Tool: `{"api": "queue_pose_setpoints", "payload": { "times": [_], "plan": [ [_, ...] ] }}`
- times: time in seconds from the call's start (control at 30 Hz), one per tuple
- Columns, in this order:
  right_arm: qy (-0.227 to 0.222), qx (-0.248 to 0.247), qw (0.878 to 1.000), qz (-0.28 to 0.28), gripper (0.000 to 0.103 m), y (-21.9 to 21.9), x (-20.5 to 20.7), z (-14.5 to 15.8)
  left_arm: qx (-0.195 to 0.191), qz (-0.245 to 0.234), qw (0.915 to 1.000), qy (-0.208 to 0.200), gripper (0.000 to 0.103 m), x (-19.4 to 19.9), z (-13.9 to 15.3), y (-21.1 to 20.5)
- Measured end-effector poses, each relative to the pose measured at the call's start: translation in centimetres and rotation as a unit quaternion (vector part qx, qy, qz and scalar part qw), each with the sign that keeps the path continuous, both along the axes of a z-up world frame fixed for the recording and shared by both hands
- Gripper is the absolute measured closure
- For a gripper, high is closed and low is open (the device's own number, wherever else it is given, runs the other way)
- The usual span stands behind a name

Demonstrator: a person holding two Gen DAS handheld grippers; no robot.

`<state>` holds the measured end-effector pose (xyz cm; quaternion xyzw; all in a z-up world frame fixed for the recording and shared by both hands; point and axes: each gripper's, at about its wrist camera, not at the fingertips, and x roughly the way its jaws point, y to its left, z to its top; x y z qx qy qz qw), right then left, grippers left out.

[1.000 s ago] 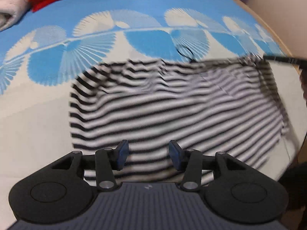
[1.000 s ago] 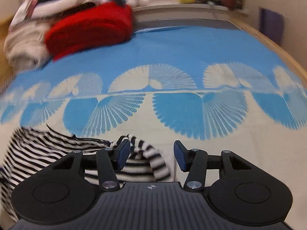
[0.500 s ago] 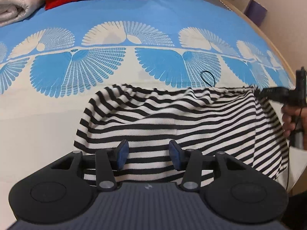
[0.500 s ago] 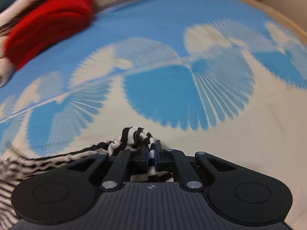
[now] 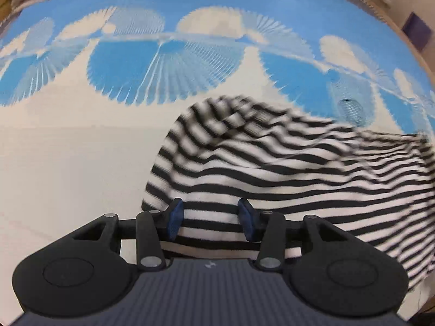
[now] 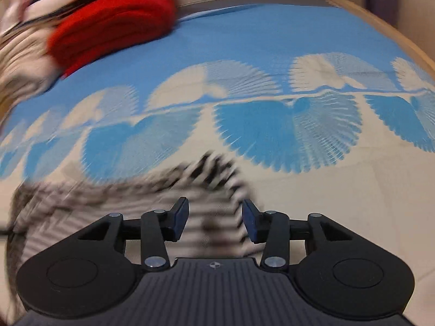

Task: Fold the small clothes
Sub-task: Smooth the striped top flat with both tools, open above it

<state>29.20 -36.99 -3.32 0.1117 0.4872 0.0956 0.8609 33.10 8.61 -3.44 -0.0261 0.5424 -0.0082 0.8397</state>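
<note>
- The bed (image 5: 68, 163), under a blue and cream fan-print cover, carried everything.
- A red pile (image 6: 114, 30) and other blurred laundry sat at the far end, well apart from the work.
- The striped garment (image 5: 299, 179) lay rumpled on the cream part of the cover, one end humped up, its near edge just under both tools.
- The left hand-held gripper (image 5: 210, 218) hung over that near edge with its jaws spread, pinching nothing.
- The right hand-held gripper (image 6: 214, 220) was likewise spread above the shirt's blurred corner, gripping no cloth.
- Judging from this, the step was flattening before a fold: each tool should pinch a single layer at a corner, pull outward evenly until the hump was gone, then fold.
</note>
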Motion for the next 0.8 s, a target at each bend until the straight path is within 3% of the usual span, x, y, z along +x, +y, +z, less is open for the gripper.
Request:
{"api": "queue_pose_setpoints", "payload": {
  "times": [0.17, 0.27, 0.3, 0.37, 0.43, 0.5, 0.63, 0.8],
  "plan": [
    [0.063, 0.013, 0.993, 0.099, 0.056, 0.9, -4.6, -1.2, -0.059, -0.085, 0.9939, -0.038, 0.054, -3.0, 3.0, -3.3],
    [0.088, -0.043, 0.987, 0.127, 0.056, 1.5, -6.7, -3.0, -0.074, -0.16, 0.9838, -0.031, 0.054, -4.7, 2.2, -6.4],
    [0.095, -0.063, 0.985, 0.132, 0.056, 1.6, -7.2, -3.7, -0.069, -0.183, 0.9804, -0.023, 0.054, -5.2, 1.3, -7.5],
    [0.099, -0.092, 0.983, 0.125, 0.056, 1.6, -7.7, -4.3, 0.0, -0.215, 0.9765, 0.011, 0.054, -5.9, -1.7, -9.4],
    [0.092, -0.079, 0.988, 0.097, 0.057, 1.4, -7.9, -3.3, 0.052, -0.238, 0.9698, 0.011, 0.054, -6.8, -3.2, -10.4],
    [0.056, -0.07, 0.993, 0.078, 0.057, 2.3, -8.7, -1.6, 0.062, -0.232, 0.9708, 0.001, 0.054, -7.4, -2.2, -10.8],
    [-0.023, -0.052, 0.991, 0.121, 0.057, 6.1, -10.4, 0.9, 0.033, -0.201, 0.9787, -0.029, 0.054, -8.8, 0.9, -10.5],
    [-0.051, -0.018, 0.983, 0.178, 0.056, 10.0, -10.7, 1.4, 0.051, -0.147, 0.9877, -0.009, 0.054, -10.8, 1.8, -10.2]
  ]
}}
